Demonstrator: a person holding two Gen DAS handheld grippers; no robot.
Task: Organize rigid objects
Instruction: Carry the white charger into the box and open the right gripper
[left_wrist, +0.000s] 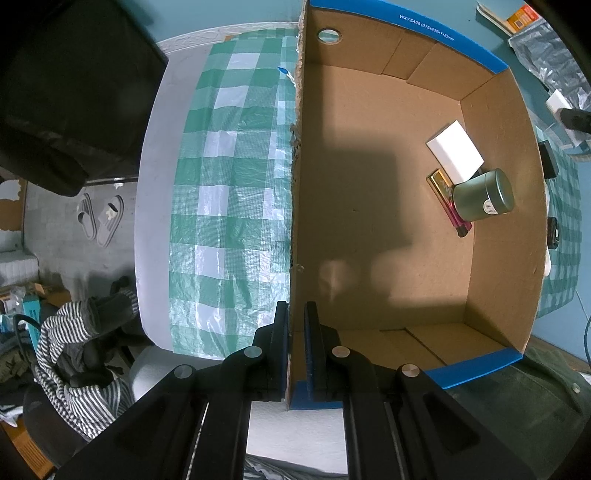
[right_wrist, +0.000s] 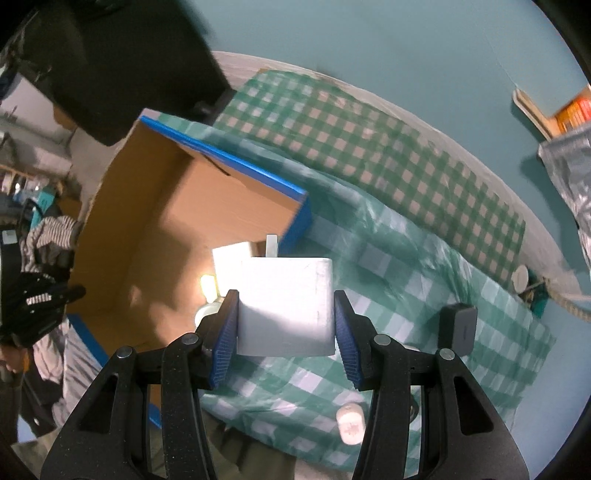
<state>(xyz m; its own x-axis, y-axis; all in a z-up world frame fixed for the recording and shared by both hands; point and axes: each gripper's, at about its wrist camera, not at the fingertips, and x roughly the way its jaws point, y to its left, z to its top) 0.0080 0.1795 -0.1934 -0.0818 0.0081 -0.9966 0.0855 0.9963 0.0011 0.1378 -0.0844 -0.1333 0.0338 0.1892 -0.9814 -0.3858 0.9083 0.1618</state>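
Right hand-held gripper (right_wrist: 286, 325) clamps white charger (right_wrist: 286, 306); left hand-held gripper (left_wrist: 296, 347) (jaws narrowed) pinches box wall (left_wrist: 295, 206).

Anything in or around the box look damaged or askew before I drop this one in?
The cardboard box's wall held by the left gripper has a ragged, torn top edge. Inside, the green tin lies tipped on its side over a lighter.
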